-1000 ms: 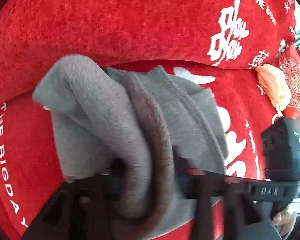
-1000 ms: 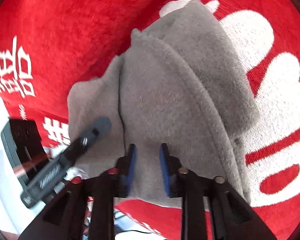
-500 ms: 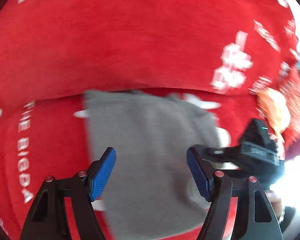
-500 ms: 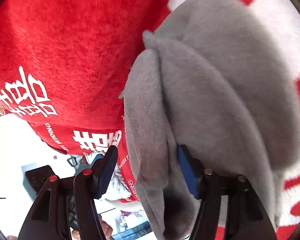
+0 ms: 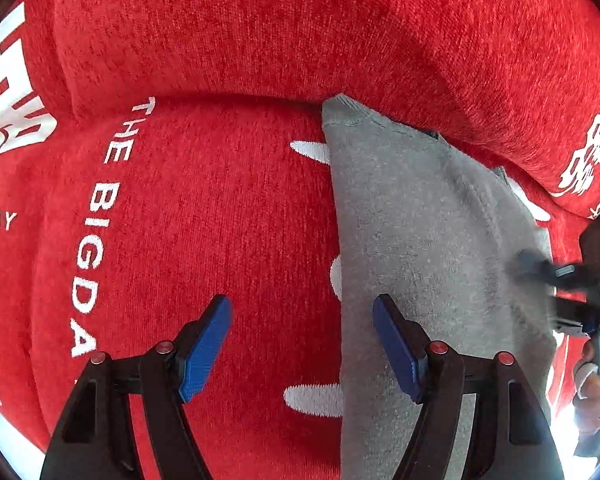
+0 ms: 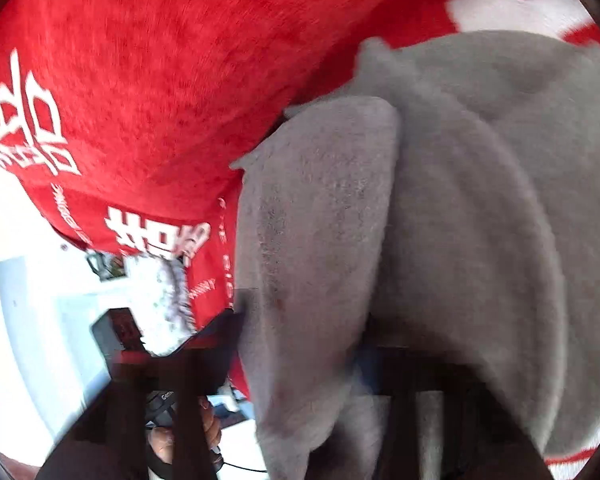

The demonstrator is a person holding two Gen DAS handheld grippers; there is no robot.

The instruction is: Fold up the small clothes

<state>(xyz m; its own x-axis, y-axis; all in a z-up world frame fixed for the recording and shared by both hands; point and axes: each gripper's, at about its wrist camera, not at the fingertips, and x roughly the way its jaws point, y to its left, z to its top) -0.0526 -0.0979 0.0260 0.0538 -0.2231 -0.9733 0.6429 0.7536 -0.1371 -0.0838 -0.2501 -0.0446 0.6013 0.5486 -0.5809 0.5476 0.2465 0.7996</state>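
A small grey fleece garment [image 5: 428, 248] lies on a red sofa seat, its top corner at the crease under the backrest. My left gripper [image 5: 302, 344] is open and empty, its blue pads [image 5: 204, 348] wide apart; the right pad hangs over the garment's left edge. In the right wrist view the garment [image 6: 460, 208] is bunched in thick folds. My right gripper [image 6: 300, 344] is blurred; a fold of the cloth hangs between its dark fingers, and I cannot tell whether they clamp it. The right gripper also shows in the left wrist view [image 5: 556, 276] at the garment's right edge.
The red sofa cover [image 5: 204, 216] carries white print, "THE BIG DAY". The backrest [image 5: 300, 32] rises behind the seat. Beyond the sofa's edge in the right wrist view is a bright white room [image 6: 28, 304] with a dark device and a hand.
My left gripper let go of the grey garment, opened, and shifted left off it. The garment now lies flatter on the seat. The right gripper's fingers spread around a fold and moved fast.
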